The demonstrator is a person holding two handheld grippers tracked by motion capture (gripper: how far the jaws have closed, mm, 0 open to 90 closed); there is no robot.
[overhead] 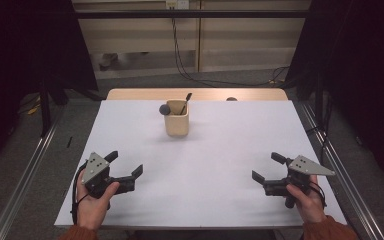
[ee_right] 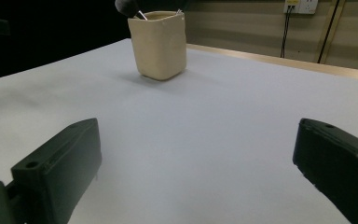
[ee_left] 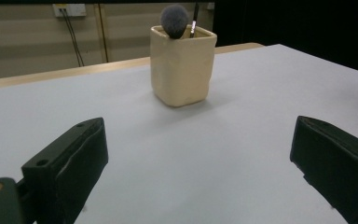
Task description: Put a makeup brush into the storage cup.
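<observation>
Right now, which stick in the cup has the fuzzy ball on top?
The brush with the round grey fuzzy head, leaning left in the beige cup. The other dark utensil ends thin and narrow.

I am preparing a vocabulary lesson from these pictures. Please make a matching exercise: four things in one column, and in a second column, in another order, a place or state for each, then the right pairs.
Things:
1. cream holder
2. brush with grey fluffy head
3. left gripper
4. right gripper

Places or states:
A. open, near the table's front right
B. standing upright toward the far middle of the table
C. open, near the table's front left
D. sticking out of the holder's top

Pairs: 1-B, 2-D, 3-C, 4-A
</observation>
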